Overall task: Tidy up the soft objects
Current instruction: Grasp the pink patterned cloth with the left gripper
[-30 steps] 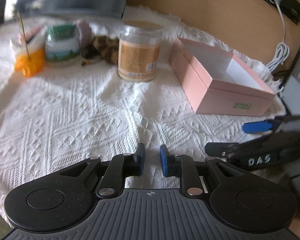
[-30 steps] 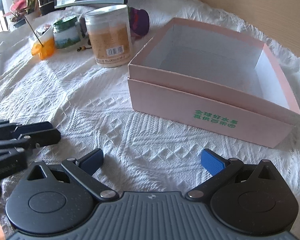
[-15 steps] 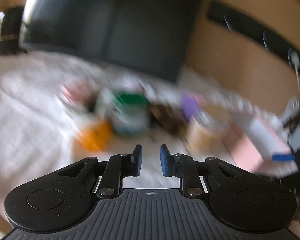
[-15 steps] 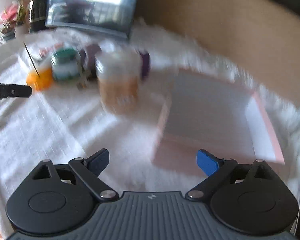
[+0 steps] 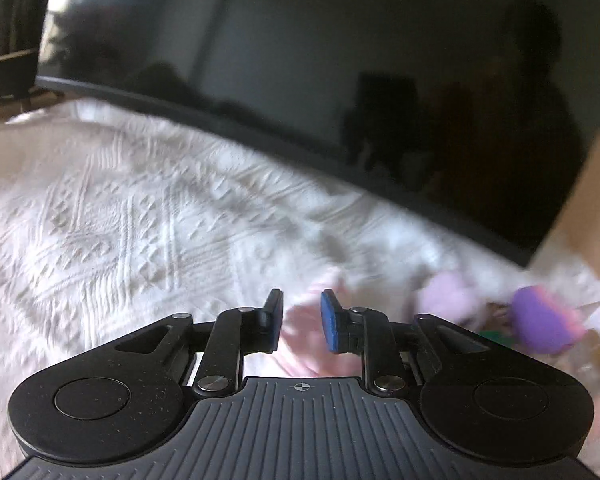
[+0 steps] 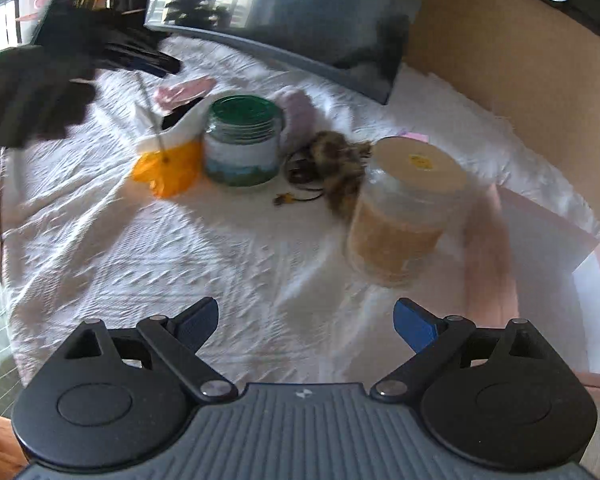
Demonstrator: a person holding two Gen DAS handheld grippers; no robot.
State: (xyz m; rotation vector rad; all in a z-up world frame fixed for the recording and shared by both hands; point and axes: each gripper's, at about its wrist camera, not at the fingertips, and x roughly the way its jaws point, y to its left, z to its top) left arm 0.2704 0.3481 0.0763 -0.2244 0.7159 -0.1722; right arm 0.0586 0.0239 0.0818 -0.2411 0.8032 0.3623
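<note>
My left gripper [image 5: 300,322] has its jaws a narrow gap apart and empty, above a blurred pink soft thing [image 5: 320,344]. It also shows in the right wrist view [image 6: 80,64], high over the back left. A pale pink plush [image 5: 448,300] and a purple and pink soft ball [image 5: 540,320] lie to its right. My right gripper [image 6: 304,320] is wide open and empty above the white cloth [image 6: 240,260]. Ahead lie a brown furry thing [image 6: 340,160], a pale pink plush [image 6: 300,112] and the open pink box [image 6: 540,264].
A green-lidded jar [image 6: 242,140], a tan-filled jar [image 6: 404,212], an orange and white holder with a stick [image 6: 168,160] and a pink item [image 6: 184,90] stand on the cloth. A dark screen [image 5: 340,80] leans at the back.
Both grippers rose and swung toward the back left cluster. The left one moved furthest, up over the pink things by the screen. Neither jaw opening changed.
</note>
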